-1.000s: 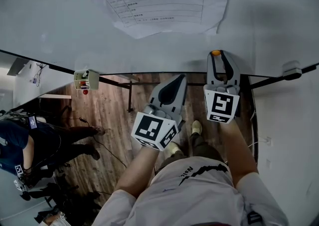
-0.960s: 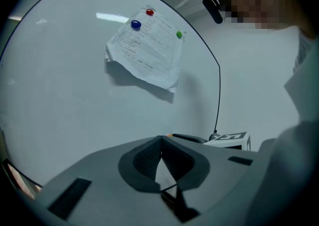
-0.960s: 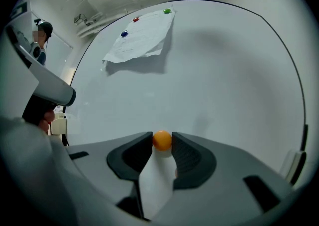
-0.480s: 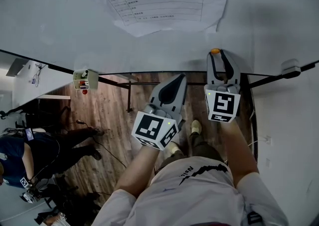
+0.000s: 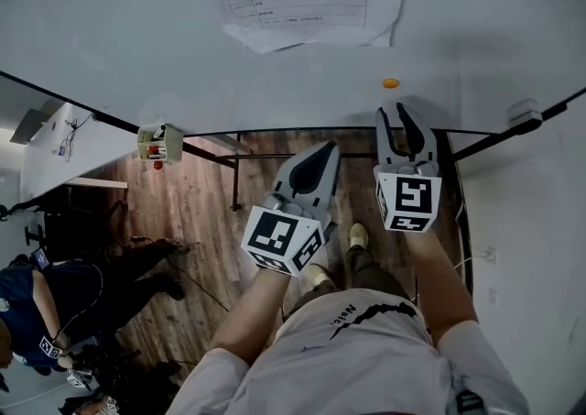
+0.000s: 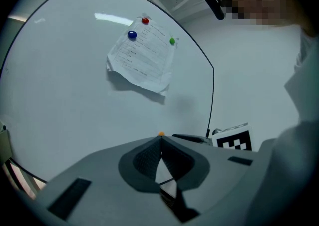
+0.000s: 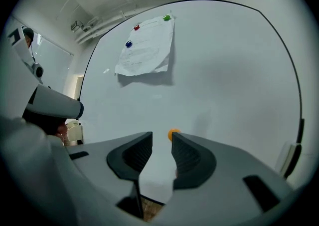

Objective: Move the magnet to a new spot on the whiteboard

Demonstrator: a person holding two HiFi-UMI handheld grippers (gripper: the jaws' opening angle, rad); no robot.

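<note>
Head view, right hand-held gripper (image 5: 397, 118): we see its jaws apart and empty, tips close to the whiteboard (image 5: 110, 47).
Head view, magnet (image 5: 390, 83): orange, stuck on the whiteboard just ahead of the right hand-held gripper's tips, apart from them.
Head view, left hand-held gripper (image 5: 322, 149): beside the right one, lower in our view.
Left gripper view: we find its jaws together, nothing between them; the magnet peeks over their tip.
Right gripper view: jaws apart, bare board between them; the magnet sits just beyond the tips; the paper sheet (image 7: 145, 48) hangs well ahead.
</note>
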